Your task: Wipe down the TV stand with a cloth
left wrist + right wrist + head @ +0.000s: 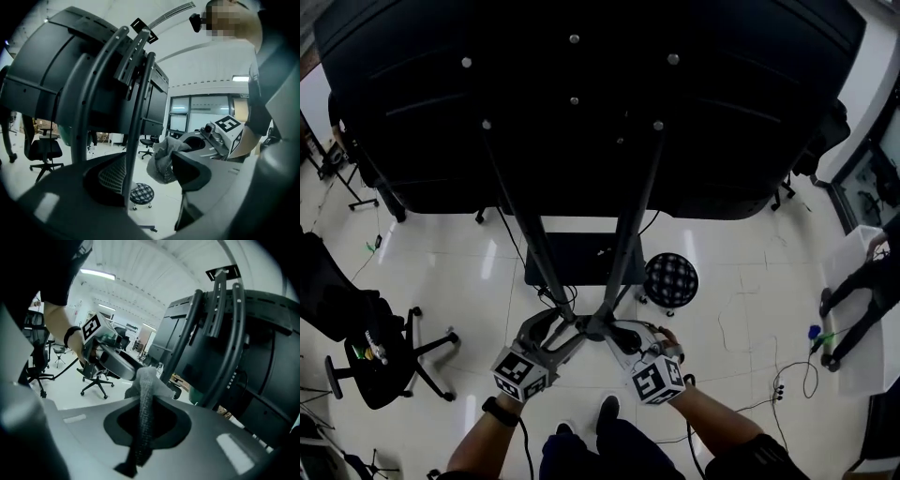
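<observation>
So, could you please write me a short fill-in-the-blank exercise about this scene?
1. The right gripper pinches a grey knitted ___.
2. The fingers of the left gripper stand ___, with a dark metal stand pole between them.
3. The round black-and-white checked stool stands on the white ___.
Missing words: cloth; apart; floor.

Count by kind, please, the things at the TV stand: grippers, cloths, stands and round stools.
2 grippers: left gripper, right gripper
1 cloth, held in the right gripper
1 stand
1 stool
Total: 5
</observation>
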